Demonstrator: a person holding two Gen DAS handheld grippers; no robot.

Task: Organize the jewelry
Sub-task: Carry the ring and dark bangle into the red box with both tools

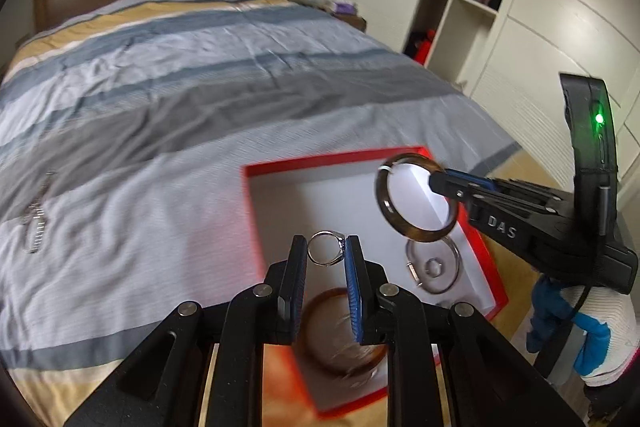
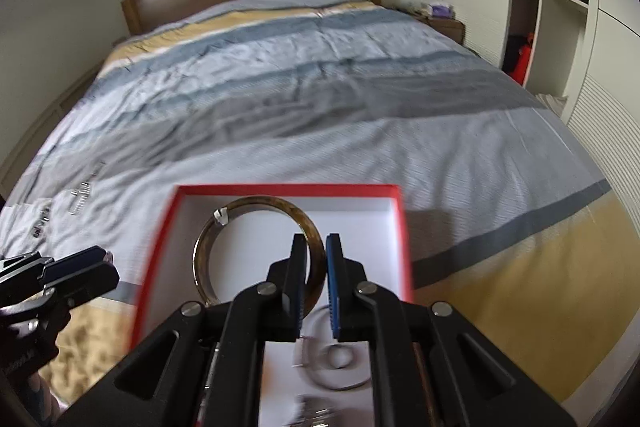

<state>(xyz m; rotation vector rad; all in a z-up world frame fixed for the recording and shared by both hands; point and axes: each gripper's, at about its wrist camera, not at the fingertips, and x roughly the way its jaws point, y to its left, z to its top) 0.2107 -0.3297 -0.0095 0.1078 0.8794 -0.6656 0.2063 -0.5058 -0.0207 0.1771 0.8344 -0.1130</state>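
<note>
– What have you got, counted?

– Two pieces in the air. My left gripper (image 1: 326,251) pinches one silver ring (image 1: 325,247); my right gripper (image 2: 316,267) clamps one brown bangle (image 2: 256,251), both above the red box (image 1: 256,179).

– And inside?

– One silver bangle (image 1: 434,265) around a small ring (image 1: 433,266), one amber bangle (image 1: 340,335); more perhaps, it's blurred.

– Room?

– The box sits at the bed's (image 1: 180,87) foot corner; a metal watchband (image 1: 38,215) lies well left.

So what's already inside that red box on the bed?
The red box holds a thin silver bangle with a small ring lying inside its loop, and a brown bangle. Black fingers cover part of the floor, so more may be hidden.
</note>
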